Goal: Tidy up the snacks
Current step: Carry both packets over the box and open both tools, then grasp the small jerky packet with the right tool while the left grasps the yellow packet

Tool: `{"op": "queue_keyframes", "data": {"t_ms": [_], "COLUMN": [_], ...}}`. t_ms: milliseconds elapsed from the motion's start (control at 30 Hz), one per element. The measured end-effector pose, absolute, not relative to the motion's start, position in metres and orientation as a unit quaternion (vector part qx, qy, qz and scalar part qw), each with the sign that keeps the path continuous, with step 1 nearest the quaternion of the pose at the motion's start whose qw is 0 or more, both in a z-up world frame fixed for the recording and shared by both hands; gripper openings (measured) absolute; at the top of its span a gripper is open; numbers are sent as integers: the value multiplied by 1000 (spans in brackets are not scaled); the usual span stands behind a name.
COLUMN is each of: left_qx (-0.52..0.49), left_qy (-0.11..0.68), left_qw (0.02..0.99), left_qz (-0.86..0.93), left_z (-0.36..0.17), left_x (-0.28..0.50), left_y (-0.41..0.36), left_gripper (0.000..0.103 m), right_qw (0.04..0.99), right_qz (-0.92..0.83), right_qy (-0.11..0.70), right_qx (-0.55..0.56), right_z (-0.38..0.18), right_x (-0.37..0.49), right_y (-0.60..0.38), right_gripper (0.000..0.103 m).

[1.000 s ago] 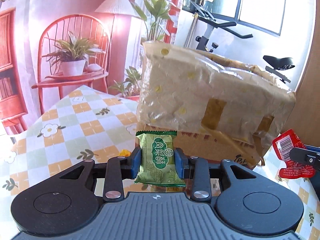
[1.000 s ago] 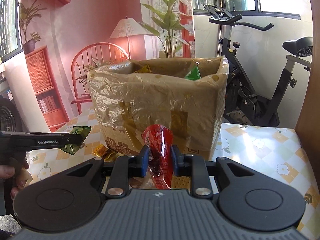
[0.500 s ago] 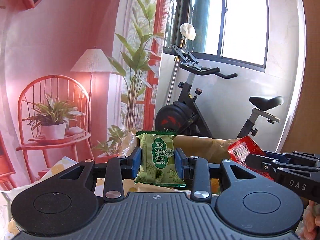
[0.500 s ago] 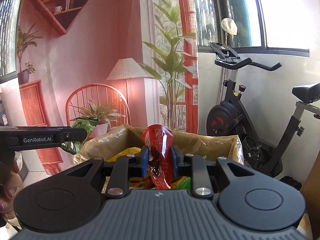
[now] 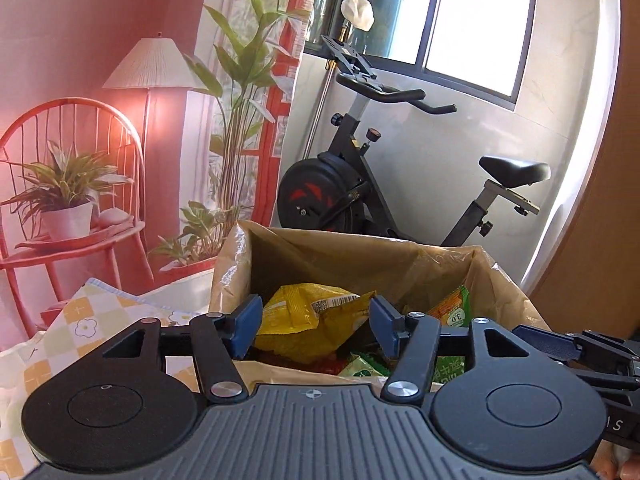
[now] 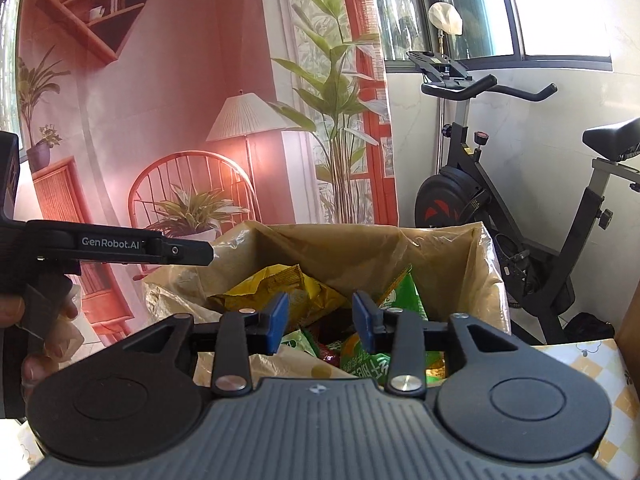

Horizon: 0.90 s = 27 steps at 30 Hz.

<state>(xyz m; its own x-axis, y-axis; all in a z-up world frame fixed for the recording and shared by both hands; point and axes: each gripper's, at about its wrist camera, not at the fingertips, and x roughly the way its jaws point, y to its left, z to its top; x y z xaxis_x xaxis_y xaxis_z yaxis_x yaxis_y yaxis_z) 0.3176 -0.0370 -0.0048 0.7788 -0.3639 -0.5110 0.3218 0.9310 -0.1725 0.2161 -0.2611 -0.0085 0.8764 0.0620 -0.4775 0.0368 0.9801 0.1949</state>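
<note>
Both my left tool and right tool hang apart and empty just above the plastic-lined brown cardboard box, lower centre of frame.

Black exercise bike beside a tall plant, lamp, red chair.

Checkered floral tablecloth covers table; bag-lined cardboard box stands on it.

A home room: exercise bike, window, checkered tablecloth, printed living-room backdrop.
</note>
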Motion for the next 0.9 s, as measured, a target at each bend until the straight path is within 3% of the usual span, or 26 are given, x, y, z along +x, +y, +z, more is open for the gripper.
{"op": "queue_keyframes", "data": {"t_ms": [367, 900], "left_qx": [12, 24], "left_qy": [326, 405], "left_qw": [934, 903], "left_qz": [-146, -141], "left_z": [-16, -94], "left_x": [272, 271], "left_y": [46, 81], "left_gripper": [62, 61], "right_qw": [949, 882], "right_qz": [44, 85], "right_qy": [273, 456], "right_qx": [151, 87], "right_z": [-42, -154], "right_x": [156, 178], "right_y": [-237, -181], "right_gripper": [39, 29]}}
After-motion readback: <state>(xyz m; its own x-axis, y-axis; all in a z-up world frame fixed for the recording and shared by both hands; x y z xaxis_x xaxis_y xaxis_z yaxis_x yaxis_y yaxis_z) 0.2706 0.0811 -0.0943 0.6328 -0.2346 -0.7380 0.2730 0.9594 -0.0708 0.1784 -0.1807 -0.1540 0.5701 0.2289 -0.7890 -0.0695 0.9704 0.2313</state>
